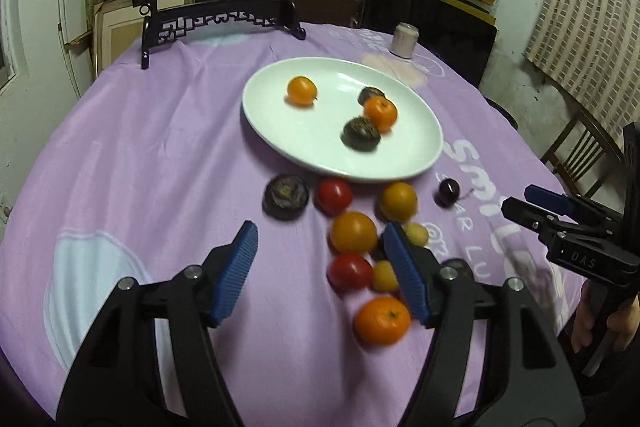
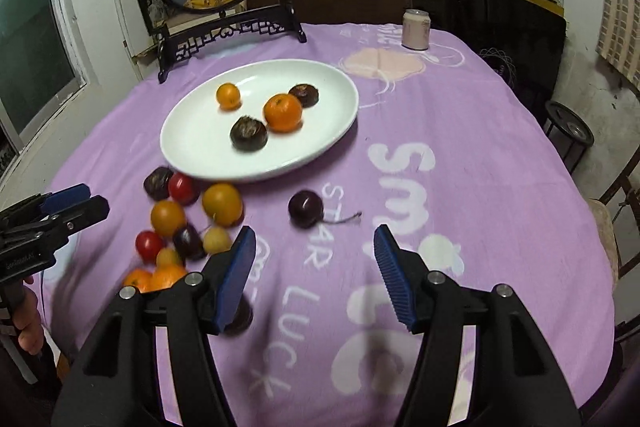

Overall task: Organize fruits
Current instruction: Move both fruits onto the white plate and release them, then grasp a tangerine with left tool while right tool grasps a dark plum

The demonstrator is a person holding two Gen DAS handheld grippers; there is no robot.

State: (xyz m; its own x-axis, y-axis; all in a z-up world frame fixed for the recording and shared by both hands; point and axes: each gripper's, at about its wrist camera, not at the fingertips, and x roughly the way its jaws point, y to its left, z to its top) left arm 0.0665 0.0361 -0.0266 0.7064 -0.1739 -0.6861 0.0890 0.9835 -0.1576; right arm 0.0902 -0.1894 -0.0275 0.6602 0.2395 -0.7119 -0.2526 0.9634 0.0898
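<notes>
glossy white plate [image 1: 416,163], purple cloth tablecloth [image 1: 160,155]

Left gripper [image 1: 322,275], right gripper [image 2: 314,277]: black plastic frames, blue ribbed pads, silver screws.

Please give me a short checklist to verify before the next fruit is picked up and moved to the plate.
1. Left tool open and empty: ok.
2. Right tool open and empty: ok.
3. White oval plate has free room: ok, four fruits on it.
4. Dark round cherry with a stem lies alone on the purple tablecloth, free to grasp: ok.
5. Clustered fruits are separated enough for a clean grasp: not ok, several touch, as at the red tomato.
</notes>
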